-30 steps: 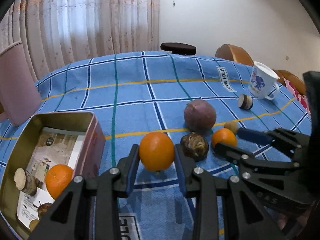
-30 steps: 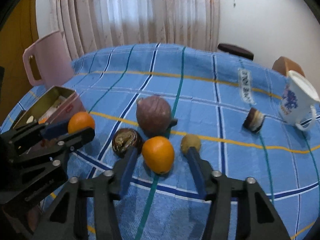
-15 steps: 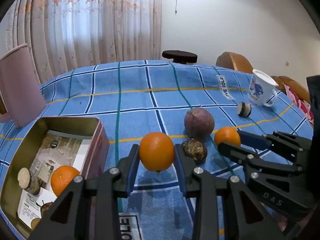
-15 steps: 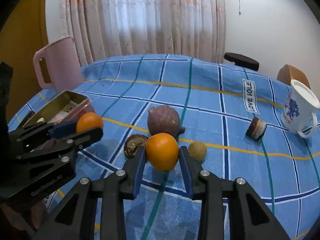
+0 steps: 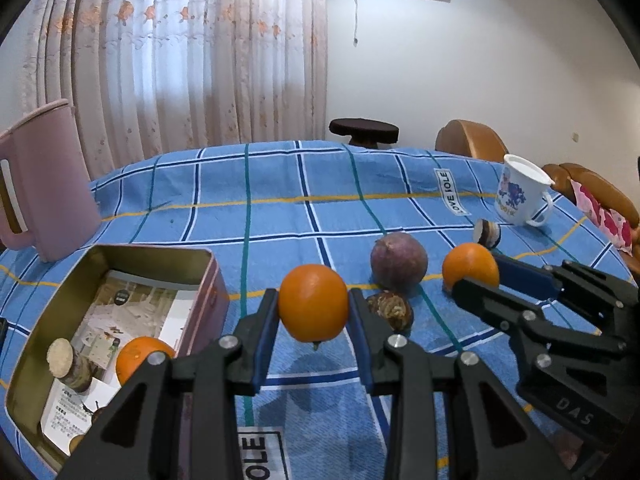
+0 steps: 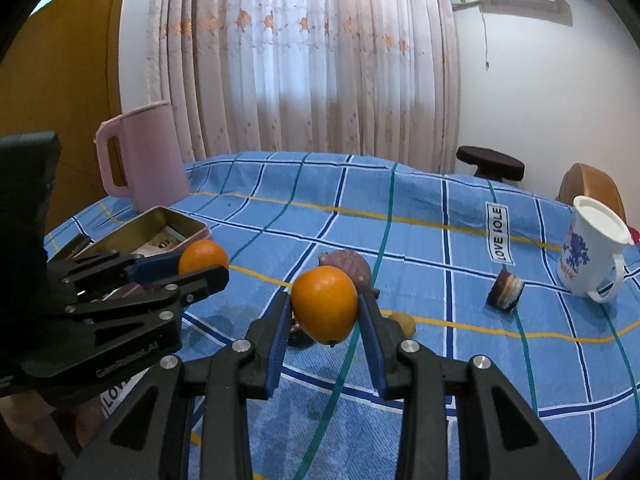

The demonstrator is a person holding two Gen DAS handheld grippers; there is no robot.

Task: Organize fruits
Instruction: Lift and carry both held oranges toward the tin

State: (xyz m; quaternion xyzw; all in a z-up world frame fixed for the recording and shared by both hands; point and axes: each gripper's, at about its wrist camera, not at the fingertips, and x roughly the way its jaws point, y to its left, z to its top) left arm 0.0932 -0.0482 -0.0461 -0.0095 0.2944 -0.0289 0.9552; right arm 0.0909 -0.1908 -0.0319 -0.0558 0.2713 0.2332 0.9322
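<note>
My left gripper (image 5: 314, 296) is shut on an orange (image 5: 313, 314), held just above the blue checked cloth beside the open tin box (image 5: 154, 250). My right gripper (image 6: 325, 300) is shut on a second orange (image 6: 324, 314), lifted clear of the cloth. Each gripper shows in the other's view: the right gripper (image 5: 476, 276) and the left gripper (image 6: 204, 266). On the cloth lie a round purple fruit (image 5: 399, 260), a brown fruit (image 5: 390, 310) and a small yellowish fruit (image 6: 404, 322). The tin holds another orange (image 5: 140, 356) and a cut piece (image 5: 64, 360).
A pink jug (image 5: 44, 184) stands behind the tin at the left. A white printed mug (image 6: 592, 252) and a small brown-and-white piece (image 6: 506, 290) sit at the right. Chairs and a dark stool stand past the table's far edge.
The right gripper's jaws closed on the orange between them and raised it off the cloth. The left gripper kept its orange and tilted up slightly.
</note>
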